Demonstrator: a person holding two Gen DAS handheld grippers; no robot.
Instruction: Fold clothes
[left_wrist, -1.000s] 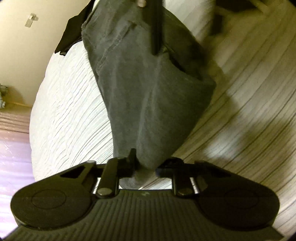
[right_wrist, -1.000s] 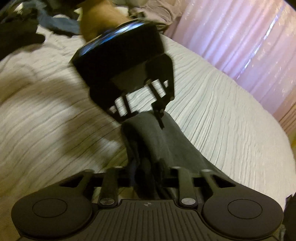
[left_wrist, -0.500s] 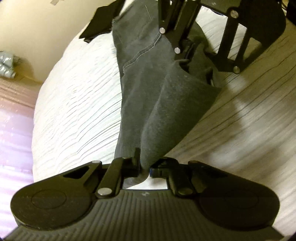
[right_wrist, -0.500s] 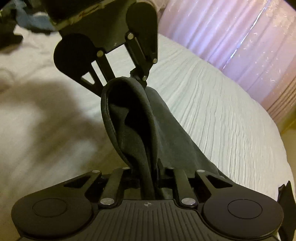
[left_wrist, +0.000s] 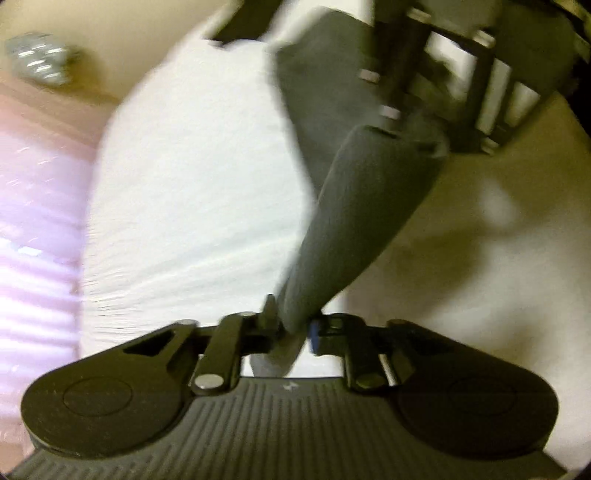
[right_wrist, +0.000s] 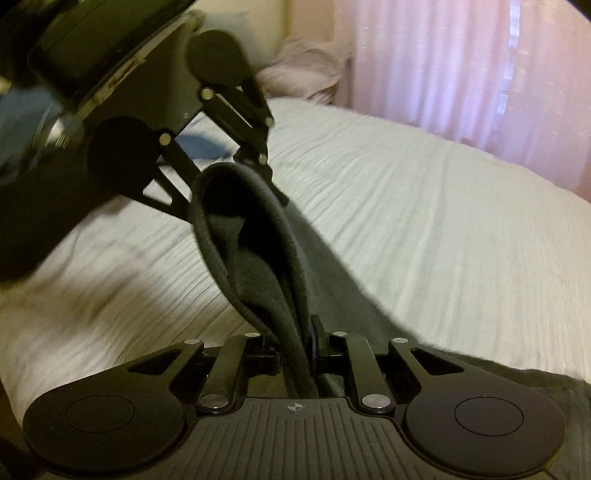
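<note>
Left tool (left_wrist: 293, 328), seen from its own wrist camera at 6 o'clock, is clenched on an edge of the dark grey trousers (left_wrist: 354, 206); the cloth rises from the jaws toward 1 o'clock, where the right tool (left_wrist: 417, 122) grips it. This view is motion-blurred, so seams and pockets cannot be made out. Right tool (right_wrist: 297, 350), at 6 o'clock in its own view, is likewise clenched on a hemmed edge of the trousers (right_wrist: 258, 258), which arches upward as an open loop of fabric toward 11 o'clock and meets the fingertips of the left tool (right_wrist: 236, 184) there. The garment thus hangs between the two tools, lifted above the white ribbed bedspread (right_wrist: 424, 206), with one part trailing down onto the bed toward 4 o'clock. Pink curtains (right_wrist: 461, 66) hang behind the bed at 1 o'clock; a blue garment (right_wrist: 201, 146) lies on the bedspread at 10 o'clock.
</note>
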